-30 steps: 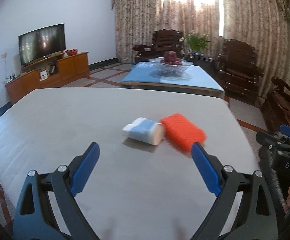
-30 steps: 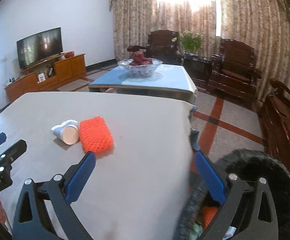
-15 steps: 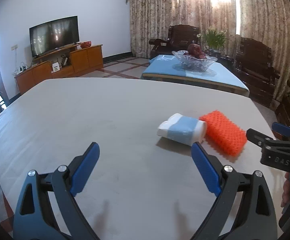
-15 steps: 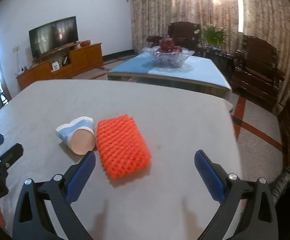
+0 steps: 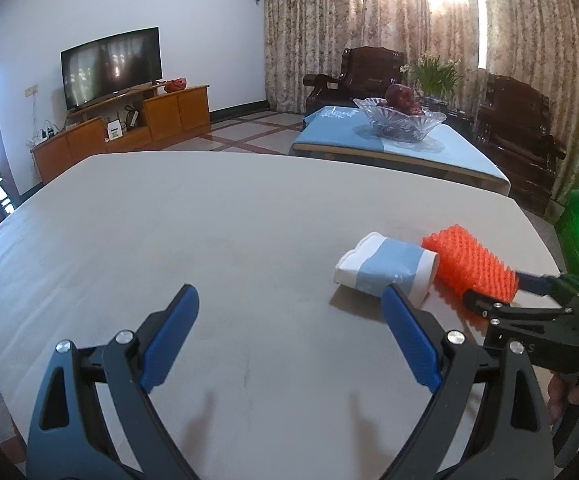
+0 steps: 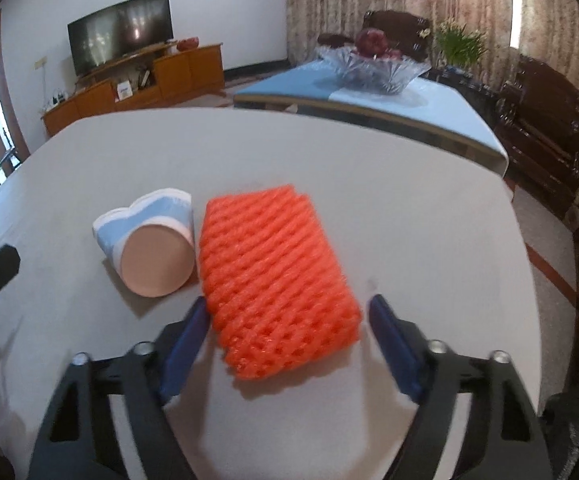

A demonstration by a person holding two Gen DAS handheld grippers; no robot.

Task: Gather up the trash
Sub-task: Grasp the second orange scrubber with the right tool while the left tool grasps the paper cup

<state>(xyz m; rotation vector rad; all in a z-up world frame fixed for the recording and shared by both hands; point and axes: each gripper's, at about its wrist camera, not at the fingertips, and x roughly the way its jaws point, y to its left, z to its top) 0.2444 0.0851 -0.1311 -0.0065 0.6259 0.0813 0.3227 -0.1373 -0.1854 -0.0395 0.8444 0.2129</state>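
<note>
An orange foam net point(image 6: 273, 264) lies flat on the grey table point(image 5: 209, 220). A crushed blue-and-white paper cup point(image 6: 149, 240) lies on its side just left of the net, touching it. My right gripper point(image 6: 287, 312) straddles the net's near end and its jaws are closing. Its left pad is at the net's edge, and a small gap remains at the right pad. In the left wrist view the cup point(image 5: 385, 268) and the net point(image 5: 469, 264) sit right of centre. My left gripper point(image 5: 289, 296) hangs open over bare table, with the cup just beyond its right fingertip.
Beyond the table's far edge stands a low table with a blue cloth point(image 5: 389, 140) and a glass fruit bowl point(image 6: 373, 68). A TV point(image 5: 109, 68) on a wooden cabinet lines the left wall. Dark wooden armchairs point(image 6: 545, 120) stand on the right. A dark bin rim point(image 6: 577, 416) shows low right.
My right gripper has moved in and down over the orange net, and its jaws have narrowed around it. My left gripper has shifted left, so the cup and net now sit further right.
</note>
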